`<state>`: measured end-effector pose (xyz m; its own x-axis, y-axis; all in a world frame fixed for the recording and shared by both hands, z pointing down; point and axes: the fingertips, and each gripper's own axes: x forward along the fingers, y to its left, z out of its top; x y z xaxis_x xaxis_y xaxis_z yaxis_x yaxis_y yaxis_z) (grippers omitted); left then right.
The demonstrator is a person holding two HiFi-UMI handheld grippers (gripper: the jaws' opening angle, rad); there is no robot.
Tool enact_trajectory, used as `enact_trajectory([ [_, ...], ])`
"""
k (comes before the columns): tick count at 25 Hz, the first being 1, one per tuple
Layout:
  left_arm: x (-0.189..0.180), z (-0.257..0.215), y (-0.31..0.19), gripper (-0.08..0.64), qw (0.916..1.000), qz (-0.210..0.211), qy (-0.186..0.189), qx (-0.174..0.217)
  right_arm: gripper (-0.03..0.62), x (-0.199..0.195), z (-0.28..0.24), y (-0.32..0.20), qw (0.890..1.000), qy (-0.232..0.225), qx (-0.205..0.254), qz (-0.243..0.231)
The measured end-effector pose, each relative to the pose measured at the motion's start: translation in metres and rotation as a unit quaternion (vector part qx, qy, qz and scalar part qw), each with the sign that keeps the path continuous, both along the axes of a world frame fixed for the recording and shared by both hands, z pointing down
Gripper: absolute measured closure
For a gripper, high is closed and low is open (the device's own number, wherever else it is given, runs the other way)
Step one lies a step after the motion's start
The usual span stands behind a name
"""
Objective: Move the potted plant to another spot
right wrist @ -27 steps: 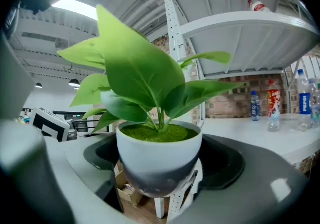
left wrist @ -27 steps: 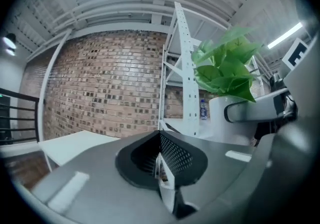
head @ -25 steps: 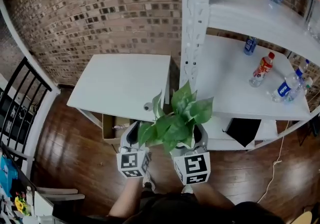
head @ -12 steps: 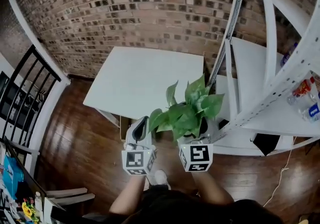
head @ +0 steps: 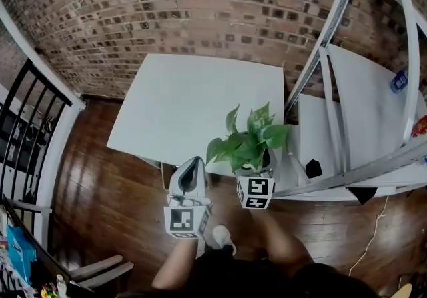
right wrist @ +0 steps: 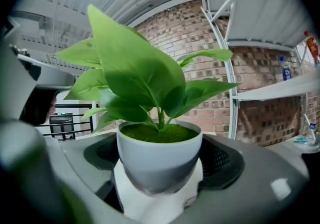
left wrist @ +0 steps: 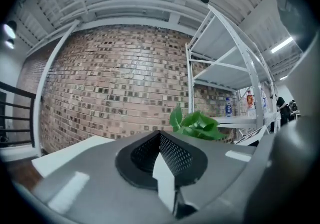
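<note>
One second of carrying brings the potted plant (head: pixel 248 145) from above the wooden floor (head: pixel 100 197), in front of the shelf rack (head: pixel 347 123), to the near right corner of the white bench (head: pixel 193 100). The right gripper (head: pixel 257 171) bears it the whole way. In the right gripper view its fingers (right wrist: pixel 223 160) stand wide apart and are clamped on the grey pot (right wrist: pixel 159 155) from both sides, a spread that has not altered.

The left gripper (head: pixel 193 165) flanked the foliage a second ago. Now it sits clear of the plant to its left, by the bench's front edge. In the left gripper view its fingers (left wrist: pixel 172 157) are pressed together with nothing between them, so it takes no part in the hold.

For the task, this looks like the end of the carry: the bench is probably the new spot, and setting down and letting go remain. Whether the pot's base already touches the bench top cannot be told.

The plant stands upright. Its long axis runs vertically from the base through the green soil surface to the leaf tips, and the rim sits level in the right gripper view. The leaves (right wrist: pixel 135 72) fan upward and outward, the largest rising left of the stem. From the head view they cover most of the pot.
</note>
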<state>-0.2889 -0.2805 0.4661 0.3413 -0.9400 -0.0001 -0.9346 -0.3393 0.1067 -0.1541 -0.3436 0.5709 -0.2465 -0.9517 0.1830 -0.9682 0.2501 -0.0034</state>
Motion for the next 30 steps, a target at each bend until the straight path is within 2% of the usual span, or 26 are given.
enact_trajectory([
  [10,-0.012,0.014,-0.02,0.548,0.9997,0.013,0.006,-0.018,0.118,0.001,0.095,-0.046,0.996,0.037,-0.083,0.027],
  [16,-0.011,0.021,-0.022,0.548,0.9994,0.025,0.013,-0.02,0.118,-0.003,0.121,-0.049,0.994,0.043,-0.1,0.026],
  [21,-0.008,0.025,-0.018,0.548,0.9991,0.032,0.018,-0.022,0.118,-0.006,0.122,-0.047,0.995,0.039,-0.094,0.021],
  [28,-0.009,0.028,-0.009,0.548,0.999,0.03,0.018,-0.026,0.117,-0.003,0.128,-0.044,0.992,0.051,-0.112,0.024],
  [30,-0.01,0.029,-0.007,0.548,0.9992,0.025,0.019,-0.026,0.091,-0.003,0.128,-0.039,0.992,0.055,-0.115,0.025],
])
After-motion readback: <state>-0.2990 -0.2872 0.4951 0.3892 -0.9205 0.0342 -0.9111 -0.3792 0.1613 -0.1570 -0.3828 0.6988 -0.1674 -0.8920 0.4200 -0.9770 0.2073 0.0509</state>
